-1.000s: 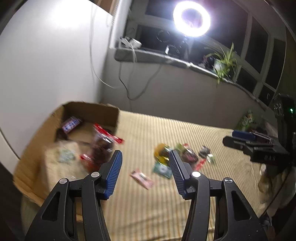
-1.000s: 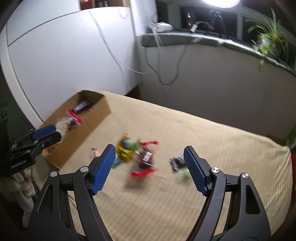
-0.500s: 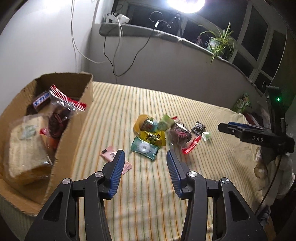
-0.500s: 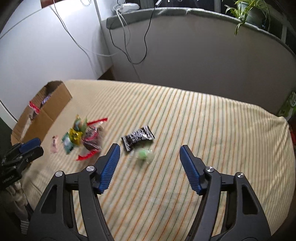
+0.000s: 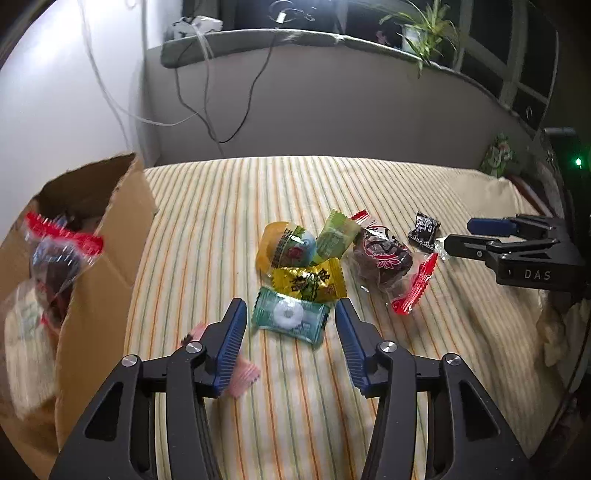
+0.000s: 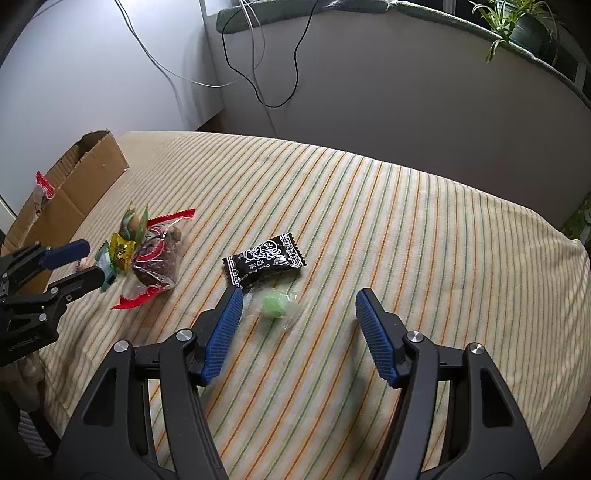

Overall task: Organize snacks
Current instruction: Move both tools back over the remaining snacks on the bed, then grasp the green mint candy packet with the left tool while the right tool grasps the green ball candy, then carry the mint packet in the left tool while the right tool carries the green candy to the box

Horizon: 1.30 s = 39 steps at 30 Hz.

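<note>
My left gripper (image 5: pixel 290 310) hangs low over the striped cloth, its jaws opening a little, and a teal mint packet (image 5: pixel 290 319) lies just beyond its tips, untouched. Behind the mint are a yellow packet (image 5: pixel 306 282), a green packet (image 5: pixel 334 236) and a red-edged bag of brown fruit (image 5: pixel 382 258). A pink wrapper (image 5: pixel 242 376) lies partly under the left finger. My right gripper (image 6: pixel 298 293) is open over a green candy in clear wrap (image 6: pixel 275 304), with a black packet (image 6: pixel 264 264) just beyond. A cardboard box (image 5: pixel 103 266) on the left holds several snacks.
The striped cloth (image 6: pixel 406 221) covers the whole surface and drops off at the right edge. A grey wall with hanging cables (image 5: pixel 221 122) closes the back, and a potted plant (image 5: pixel 424 26) stands on its ledge. A green packet (image 5: pixel 498 155) lies at the far right corner.
Both grippers have come down closer to the cloth. The left swung away from the box toward the snack pile. The right moved over the green candy and its jaws narrowed.
</note>
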Each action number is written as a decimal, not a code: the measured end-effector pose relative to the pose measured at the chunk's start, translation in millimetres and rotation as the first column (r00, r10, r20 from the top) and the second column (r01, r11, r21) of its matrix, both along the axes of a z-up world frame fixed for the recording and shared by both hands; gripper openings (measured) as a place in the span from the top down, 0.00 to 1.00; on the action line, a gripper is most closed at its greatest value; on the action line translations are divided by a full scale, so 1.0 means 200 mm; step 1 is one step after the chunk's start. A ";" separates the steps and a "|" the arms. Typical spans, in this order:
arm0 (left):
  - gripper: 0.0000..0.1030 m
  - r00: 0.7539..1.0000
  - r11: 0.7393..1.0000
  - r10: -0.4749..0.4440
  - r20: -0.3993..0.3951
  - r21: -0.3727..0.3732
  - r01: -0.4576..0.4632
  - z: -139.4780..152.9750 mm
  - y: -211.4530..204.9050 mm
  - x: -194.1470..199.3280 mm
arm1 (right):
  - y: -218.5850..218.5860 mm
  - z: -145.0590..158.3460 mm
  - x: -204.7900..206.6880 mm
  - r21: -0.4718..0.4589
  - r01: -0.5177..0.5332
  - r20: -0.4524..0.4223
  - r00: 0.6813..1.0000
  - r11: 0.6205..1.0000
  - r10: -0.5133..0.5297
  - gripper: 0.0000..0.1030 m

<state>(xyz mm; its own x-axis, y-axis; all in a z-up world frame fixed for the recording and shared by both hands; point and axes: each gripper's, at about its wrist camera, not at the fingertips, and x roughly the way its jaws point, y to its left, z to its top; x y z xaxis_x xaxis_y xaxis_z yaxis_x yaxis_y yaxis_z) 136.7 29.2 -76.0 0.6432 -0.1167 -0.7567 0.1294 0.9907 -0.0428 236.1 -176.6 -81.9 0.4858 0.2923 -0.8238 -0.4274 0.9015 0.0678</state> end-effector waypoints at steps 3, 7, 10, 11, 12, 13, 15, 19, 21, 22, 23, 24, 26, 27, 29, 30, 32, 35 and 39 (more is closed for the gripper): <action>0.52 1.000 1.000 -0.010 -0.008 0.023 0.010 -0.02 -0.01 0.03 | 0.01 -0.01 0.01 -0.003 -0.003 -0.003 1.000 1.000 0.003 0.35; 0.52 0.999 1.000 -0.005 -0.037 0.019 0.006 -0.06 0.00 0.06 | 0.02 -0.03 0.02 -0.011 -0.015 -0.008 1.000 1.000 0.015 0.47; 0.52 0.999 1.000 -0.008 -0.035 0.008 0.008 -0.06 0.01 0.06 | 0.03 -0.04 0.02 -0.022 -0.020 0.000 1.000 1.000 0.020 0.47; 0.53 0.999 1.000 -0.009 -0.035 0.003 0.009 -0.06 0.02 0.06 | 0.02 -0.04 0.02 -0.024 -0.021 0.002 1.000 0.999 0.021 0.47; 0.55 0.999 1.000 -0.010 -0.034 0.000 0.010 -0.06 0.02 0.05 | 0.02 -0.05 0.02 -0.024 -0.024 0.003 1.000 0.999 0.024 0.50; 0.58 0.999 1.000 -0.015 -0.033 0.000 0.015 -0.06 0.02 0.05 | 0.02 -0.05 0.02 -0.024 -0.026 0.004 1.000 0.999 0.026 0.51; 0.60 0.999 1.000 -0.021 -0.030 0.002 0.021 -0.06 0.02 0.04 | 0.02 -0.05 0.02 -0.026 -0.027 0.006 1.000 0.999 0.028 0.53; 0.66 0.999 0.999 -0.034 -0.026 0.006 0.035 -0.06 0.01 0.02 | 0.03 -0.05 0.02 -0.031 -0.034 0.010 0.999 0.999 0.034 0.66; 0.67 0.999 0.999 -0.037 -0.021 0.023 0.038 -0.06 0.00 0.02 | 0.03 -0.05 0.02 -0.034 -0.039 0.013 0.999 0.999 0.040 0.71; 0.67 0.999 0.999 -0.038 -0.018 0.030 0.039 -0.06 -0.01 0.02 | 0.03 -0.05 0.01 -0.035 -0.041 0.015 0.999 0.999 0.041 0.76; 0.67 0.999 0.999 -0.039 -0.015 0.035 0.040 -0.06 -0.01 0.01 | 0.03 -0.05 0.01 -0.037 -0.041 0.017 0.999 0.998 0.042 0.78; 0.68 0.999 0.999 -0.039 -0.014 0.036 0.039 -0.06 -0.01 0.01 | 0.03 -0.05 0.01 -0.038 -0.041 0.017 0.999 0.998 0.042 0.79; 0.68 0.999 0.999 -0.036 -0.015 0.027 0.037 -0.06 -0.01 0.01 | 0.03 -0.05 0.01 -0.041 -0.043 0.019 0.999 0.998 0.044 0.80; 0.68 0.999 0.999 -0.035 -0.014 0.024 0.035 -0.06 -0.01 0.01 | 0.03 -0.05 0.01 -0.040 -0.041 0.019 0.999 0.998 0.042 0.81; 0.68 0.999 0.999 -0.031 -0.011 0.015 0.032 -0.05 -0.01 0.00 | 0.03 -0.05 0.01 -0.037 -0.038 0.020 0.999 0.999 0.039 0.81; 0.68 1.000 1.000 -0.029 -0.008 0.008 0.029 -0.05 0.00 -0.01 | 0.03 -0.05 0.01 -0.036 -0.037 0.021 0.999 0.999 0.037 0.81; 0.68 1.000 1.000 -0.024 -0.003 -0.016 0.024 -0.03 0.01 -0.02 | 0.02 -0.04 0.00 -0.036 -0.035 0.022 0.999 0.999 0.035 0.82; 0.68 1.000 0.999 -0.019 0.007 -0.036 0.019 -0.01 0.02 -0.03 | 0.02 -0.04 -0.01 -0.035 -0.033 0.026 0.999 0.999 0.034 0.82; 0.68 0.999 0.999 -0.029 0.019 -0.041 0.029 0.00 0.01 -0.06 | 0.00 -0.02 -0.02 -0.032 -0.027 0.032 0.999 0.999 0.028 0.82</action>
